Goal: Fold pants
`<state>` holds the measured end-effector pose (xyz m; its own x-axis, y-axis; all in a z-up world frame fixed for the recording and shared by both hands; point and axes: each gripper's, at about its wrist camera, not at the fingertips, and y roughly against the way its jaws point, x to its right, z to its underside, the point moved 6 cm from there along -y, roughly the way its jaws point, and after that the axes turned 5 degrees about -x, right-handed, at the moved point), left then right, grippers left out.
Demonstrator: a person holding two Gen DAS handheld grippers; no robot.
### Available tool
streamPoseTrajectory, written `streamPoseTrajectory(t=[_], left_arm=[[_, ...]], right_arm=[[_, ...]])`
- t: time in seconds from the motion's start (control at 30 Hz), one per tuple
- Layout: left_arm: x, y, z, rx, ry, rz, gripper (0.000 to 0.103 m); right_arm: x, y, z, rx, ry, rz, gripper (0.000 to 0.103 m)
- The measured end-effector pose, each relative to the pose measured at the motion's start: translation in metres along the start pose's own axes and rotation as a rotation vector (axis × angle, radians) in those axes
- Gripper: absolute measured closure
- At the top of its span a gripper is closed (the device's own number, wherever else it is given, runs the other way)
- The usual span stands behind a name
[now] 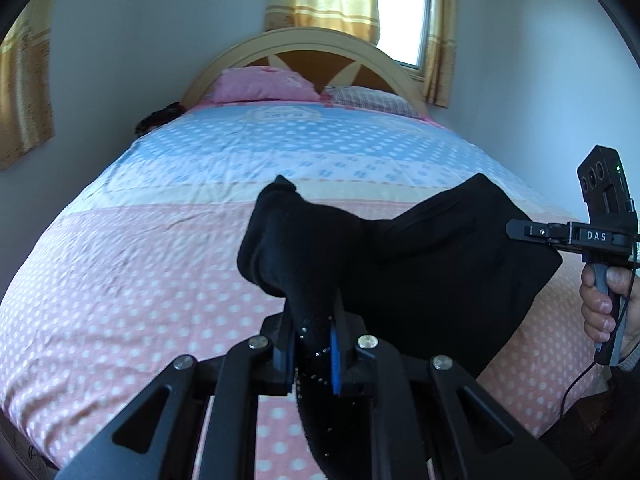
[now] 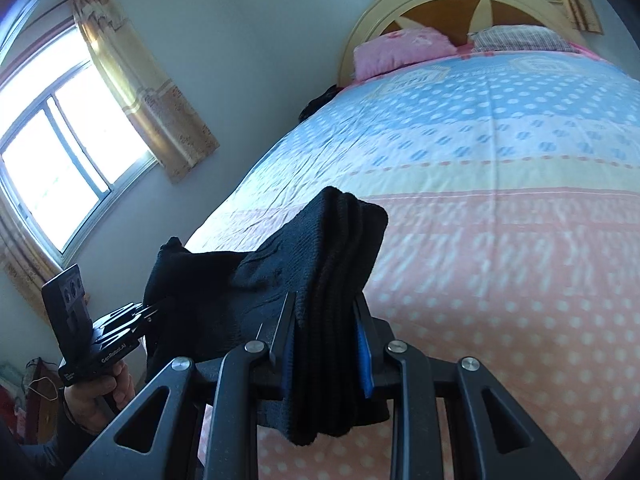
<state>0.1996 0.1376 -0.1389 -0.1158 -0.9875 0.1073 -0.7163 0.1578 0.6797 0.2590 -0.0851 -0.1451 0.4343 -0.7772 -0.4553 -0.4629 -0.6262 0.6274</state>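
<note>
Black pants (image 1: pixel 420 264) hang folded in the air above the bed, stretched between both grippers. My left gripper (image 1: pixel 314 344) is shut on one bunched end of the cloth, which pokes up past the blue pads. In the right wrist view my right gripper (image 2: pixel 324 340) is shut on a thick stack of black pants (image 2: pixel 332 264) layers. The right gripper (image 1: pixel 520 230) also shows at the right edge of the left wrist view, held by a hand (image 1: pixel 604 304). The left gripper (image 2: pixel 150 312) appears at lower left of the right wrist view, clamping the far end.
The bed (image 1: pixel 200 248) has a pink and blue dotted cover. A pink pillow (image 1: pixel 262 86) and a plaid pillow (image 1: pixel 372 98) lie by the rounded headboard (image 1: pixel 304 46). Curtained windows (image 2: pixel 60 144) stand on the left wall and behind the headboard. A dark item (image 1: pixel 158 118) sits at the bed's far left corner.
</note>
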Motion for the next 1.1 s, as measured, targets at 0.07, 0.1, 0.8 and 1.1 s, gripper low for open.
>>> streamPoseTrajectory(t=[0.07,0.1,0.8,1.1], left_arm=[[-0.010,0.003,0.003,0.002,0.016,-0.007,0.090],[-0.015,0.004,0.005,0.005,0.026,-0.012,0.090],[-0.090,-0.011,0.023,-0.017,0.180,-0.056,0.090],[-0.100,-0.038,0.044,-0.064,0.152,-0.144,0.056]], right_arm=[[-0.007,-0.013,-0.004,-0.015,0.004,-0.017,0.077],[-0.009,-0.018,-0.005,-0.019,0.005,-0.022,0.077],[-0.032,-0.110,-0.020,-0.129,0.013,-0.041,0.077],[-0.011,-0.130,-0.013,-0.162,-0.039,-0.010,0.077]])
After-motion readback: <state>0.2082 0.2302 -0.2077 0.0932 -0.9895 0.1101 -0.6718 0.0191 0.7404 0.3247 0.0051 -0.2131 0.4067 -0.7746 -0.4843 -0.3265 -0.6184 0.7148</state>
